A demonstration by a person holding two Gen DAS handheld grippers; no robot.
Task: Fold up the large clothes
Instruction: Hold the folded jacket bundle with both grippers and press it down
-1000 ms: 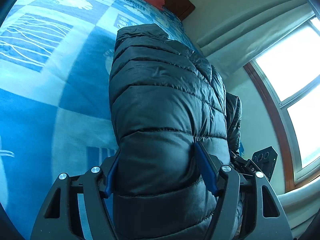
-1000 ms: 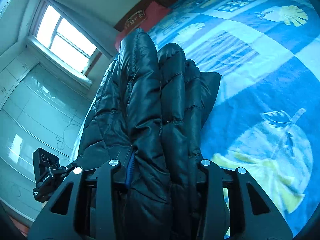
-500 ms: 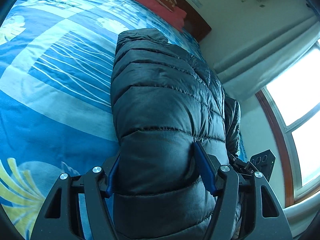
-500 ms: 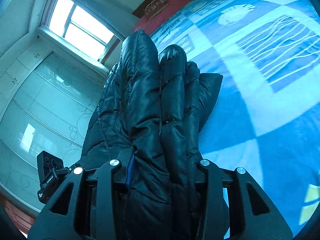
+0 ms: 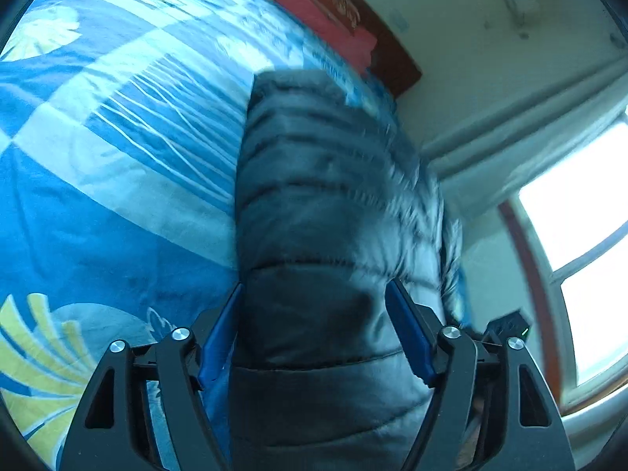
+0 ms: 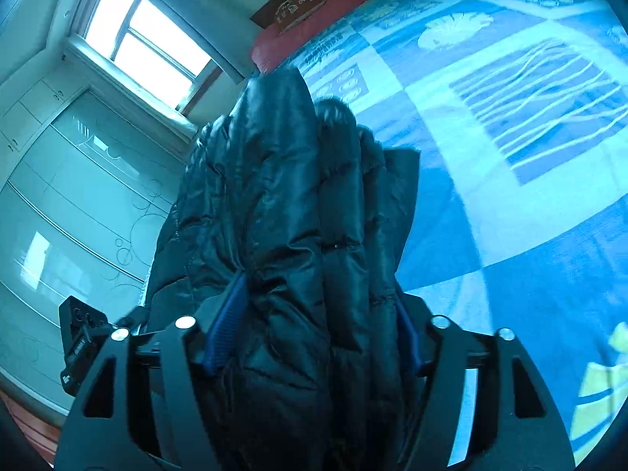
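The blue-padded fingers (image 5: 408, 337) of the left gripper (image 5: 314, 329) are clamped on a thick fold of the dark puffer jacket (image 5: 333, 216). The right gripper (image 6: 314, 318) likewise pinches the bunched jacket (image 6: 282, 204) between its fingers (image 6: 227, 322). The jacket extends forward above the blue patterned bed (image 5: 98, 176), with a red pillow (image 5: 318, 11) by the headboard (image 5: 392, 59).

A blue patterned bedspread (image 5: 117, 180), red pillow (image 6: 310, 29), bright window (image 6: 145, 43).
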